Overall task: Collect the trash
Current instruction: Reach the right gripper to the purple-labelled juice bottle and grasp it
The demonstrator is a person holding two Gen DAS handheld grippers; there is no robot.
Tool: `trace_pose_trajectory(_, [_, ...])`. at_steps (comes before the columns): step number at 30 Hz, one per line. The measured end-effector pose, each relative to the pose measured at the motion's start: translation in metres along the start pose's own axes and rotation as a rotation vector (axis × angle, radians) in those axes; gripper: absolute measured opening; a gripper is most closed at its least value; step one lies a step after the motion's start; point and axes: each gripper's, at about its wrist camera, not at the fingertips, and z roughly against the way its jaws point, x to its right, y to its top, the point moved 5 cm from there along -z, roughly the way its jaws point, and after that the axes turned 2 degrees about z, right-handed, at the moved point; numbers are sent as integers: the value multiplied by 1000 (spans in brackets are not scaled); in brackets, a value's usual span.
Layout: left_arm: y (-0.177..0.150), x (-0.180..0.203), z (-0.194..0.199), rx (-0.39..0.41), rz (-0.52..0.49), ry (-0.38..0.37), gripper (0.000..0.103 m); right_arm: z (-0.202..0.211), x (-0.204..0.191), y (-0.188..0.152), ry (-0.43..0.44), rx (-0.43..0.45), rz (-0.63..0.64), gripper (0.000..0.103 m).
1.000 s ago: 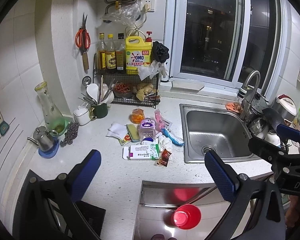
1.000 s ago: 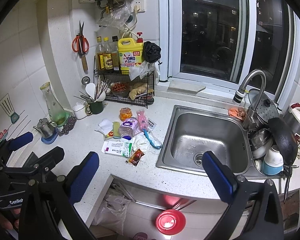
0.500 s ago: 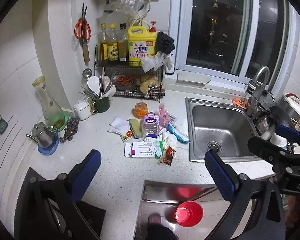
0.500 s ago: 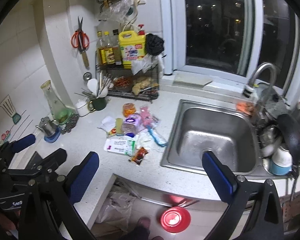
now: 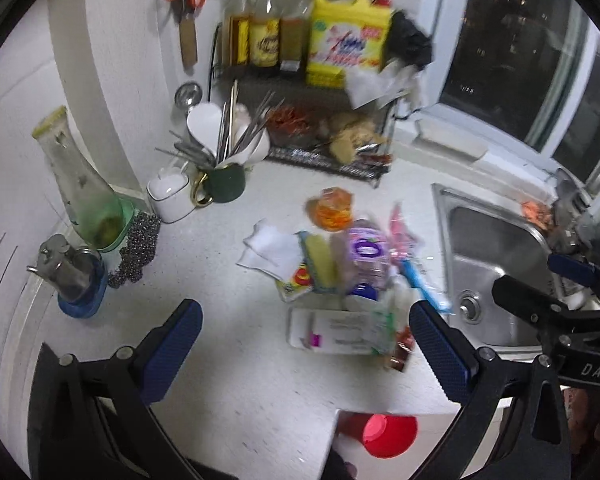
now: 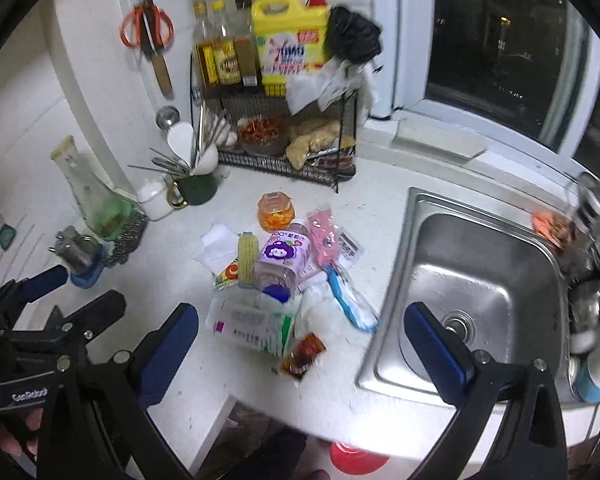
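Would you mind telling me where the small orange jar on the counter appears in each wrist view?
Left wrist: the orange jar sits just above centre, at the far edge of the trash pile.
Right wrist: the jar sits left of centre, above the purple-labelled bottle.
Shared landmark: the yellow detergent jug on the rack behind.

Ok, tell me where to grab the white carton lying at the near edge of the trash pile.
Take the white carton across its short width, near the middle, coming straight down from above. It lies flat with its long side running left to right, and the near edge faces bare counter, so fingers fit there. The brown sachet crowds its right end, so probably avoid that end.
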Motion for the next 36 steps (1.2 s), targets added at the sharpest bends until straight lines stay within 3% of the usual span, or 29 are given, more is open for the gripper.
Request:
trace_pose_trajectory(9, [21,-41,-105,-142,-7,28,103,-117,-18,13,58,-215,-36,103])
trace_pose_trajectory(17, [25,-47,-178,-252,-46,22,103,-195,-19,12,26,-363,-102,97])
trace_pose_trajectory(24, [23,-46,-206,-296,-35,-26,103,-216,-10,11,1,-408,-138,88])
trace_pose_trajectory(28, [22,-44,-212,-307,-34,-30,103,-226,-8,5,10,-449,-154,72])
trace_pose_trajectory(36, [25,-33,-185,-269,-38,-44,103,-194,-4,10,7,-353,-151,70])
